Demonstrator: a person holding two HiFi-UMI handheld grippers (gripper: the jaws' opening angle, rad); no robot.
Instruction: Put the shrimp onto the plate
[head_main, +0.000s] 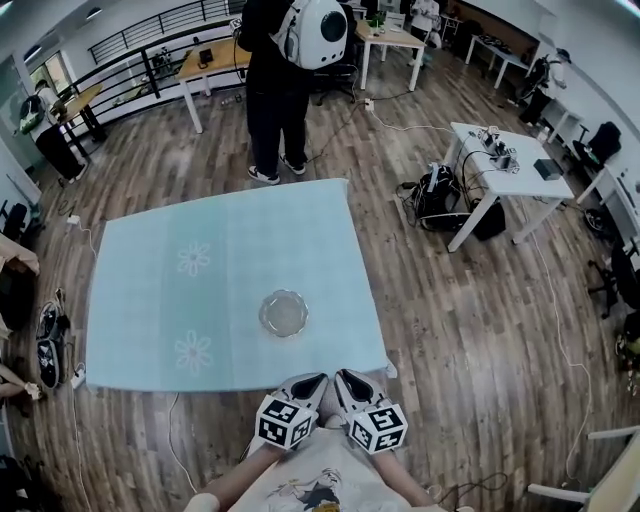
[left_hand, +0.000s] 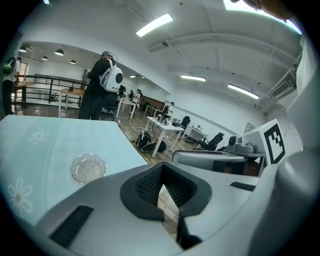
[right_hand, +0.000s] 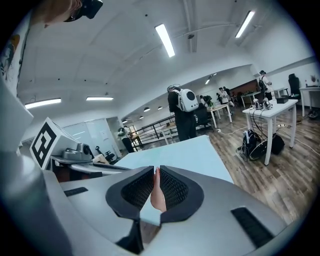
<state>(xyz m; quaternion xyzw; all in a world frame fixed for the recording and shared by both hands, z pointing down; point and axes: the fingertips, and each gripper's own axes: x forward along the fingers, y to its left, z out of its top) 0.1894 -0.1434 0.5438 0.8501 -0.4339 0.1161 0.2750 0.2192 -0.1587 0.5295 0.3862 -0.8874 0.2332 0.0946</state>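
A clear glass plate (head_main: 283, 313) with a scalloped rim sits on the light blue tablecloth (head_main: 200, 290), toward the near edge; it also shows in the left gripper view as the plate (left_hand: 88, 167). Both grippers are held close to my body, just off the table's near edge. My left gripper (head_main: 308, 382) is shut with nothing between its jaws (left_hand: 161, 187). My right gripper (head_main: 346, 379) is shut on a small pink shrimp (right_hand: 158, 194) that shows between its dark pads. The plate is hidden in the right gripper view.
A person (head_main: 280, 70) with a white backpack stands at the table's far side. A white desk (head_main: 505, 165) with equipment and bags (head_main: 435, 195) on the wood floor lie to the right. Shoes (head_main: 48, 340) lie left of the table.
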